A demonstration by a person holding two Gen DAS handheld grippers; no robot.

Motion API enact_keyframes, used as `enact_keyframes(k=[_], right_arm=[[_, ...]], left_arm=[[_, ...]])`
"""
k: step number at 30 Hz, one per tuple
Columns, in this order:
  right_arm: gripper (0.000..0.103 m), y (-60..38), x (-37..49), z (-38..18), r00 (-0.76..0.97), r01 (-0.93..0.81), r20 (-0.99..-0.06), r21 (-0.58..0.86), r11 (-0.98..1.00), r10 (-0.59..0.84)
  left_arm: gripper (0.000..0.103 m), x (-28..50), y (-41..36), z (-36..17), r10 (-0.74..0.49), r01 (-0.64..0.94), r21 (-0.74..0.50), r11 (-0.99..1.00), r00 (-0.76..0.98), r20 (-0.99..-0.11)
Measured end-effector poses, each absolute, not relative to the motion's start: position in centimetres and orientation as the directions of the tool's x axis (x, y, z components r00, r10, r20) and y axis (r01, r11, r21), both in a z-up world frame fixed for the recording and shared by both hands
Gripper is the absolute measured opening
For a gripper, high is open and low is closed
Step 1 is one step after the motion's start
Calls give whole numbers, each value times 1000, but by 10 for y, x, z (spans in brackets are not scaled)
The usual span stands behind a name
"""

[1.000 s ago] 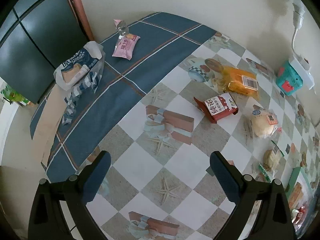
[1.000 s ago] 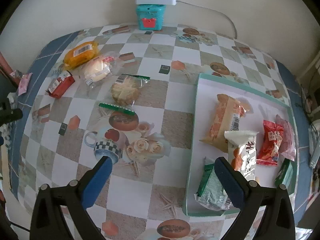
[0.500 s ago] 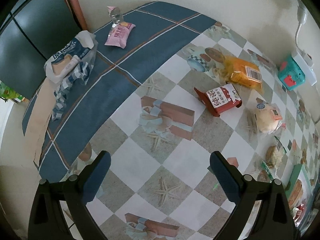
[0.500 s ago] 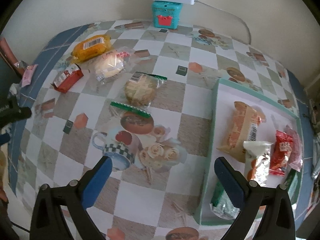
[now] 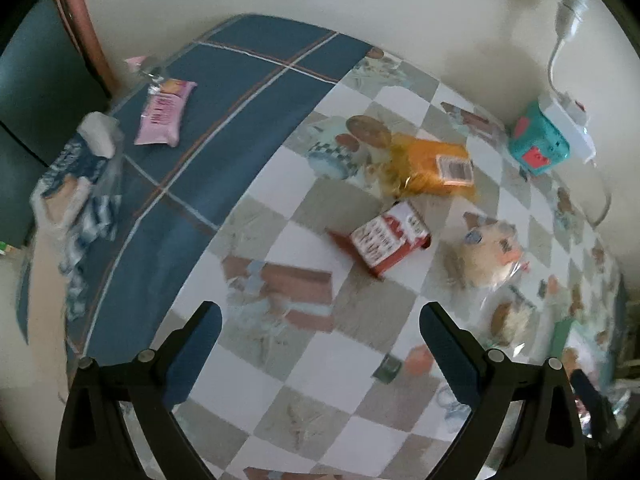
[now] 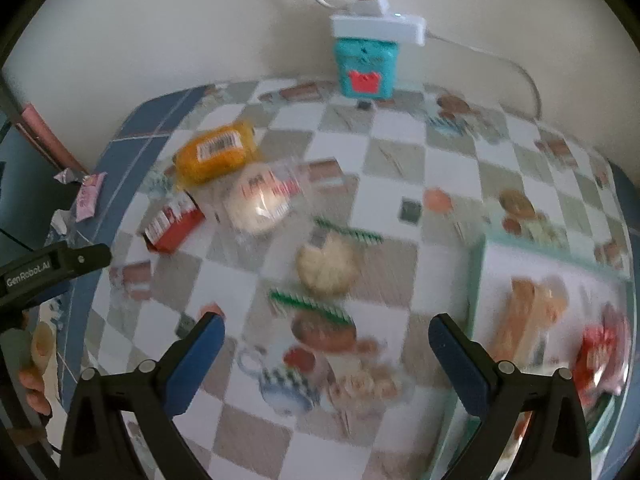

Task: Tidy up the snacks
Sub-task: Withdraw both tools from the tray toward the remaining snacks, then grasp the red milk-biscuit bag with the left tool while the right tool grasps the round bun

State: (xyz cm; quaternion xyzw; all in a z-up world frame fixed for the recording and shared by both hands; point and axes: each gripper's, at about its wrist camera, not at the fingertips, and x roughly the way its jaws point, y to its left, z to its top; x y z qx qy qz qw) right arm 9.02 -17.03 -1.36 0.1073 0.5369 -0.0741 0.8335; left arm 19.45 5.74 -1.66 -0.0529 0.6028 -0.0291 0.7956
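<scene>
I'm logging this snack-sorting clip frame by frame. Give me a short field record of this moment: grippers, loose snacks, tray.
left gripper: open, empty, above the tablecloth
right gripper: open, empty, above the tablecloth
loose snacks near the wall: orange packet, red carton, round bun in clear wrap, pale pastry in green-edged wrap
far corner: pink packet on the blue plaid area
tray: at right, already holding several packets; details blurred
wall side: teal box under a white power strip

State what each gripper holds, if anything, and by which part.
Nothing is held. The left gripper and the right gripper are both open, with only the tablecloth between their fingers.
</scene>
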Motion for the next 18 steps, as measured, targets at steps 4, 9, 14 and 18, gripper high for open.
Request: enact_keyframes(k=[4,9,14,18], right_arm=[[103,-165,119,-9,419,181,-908,102,978,17],[103,-160,153,-15,415,130,-909,113,985,50],[103,-152,180,-37,365,87,-929,96,992,58],[103,-140,195,-51,339,30,-939,78,997,63]], left_arm=[[99,219,57,-24,-157,-38,-170,985,230,-961],[99,244,47,-47,-204,-63,-215,975,141,-969],[99,265,40,-68,-264,-127,-272,954,75,-962],[99,276,28,-74,-260,-111,-265,958,53,-964]])
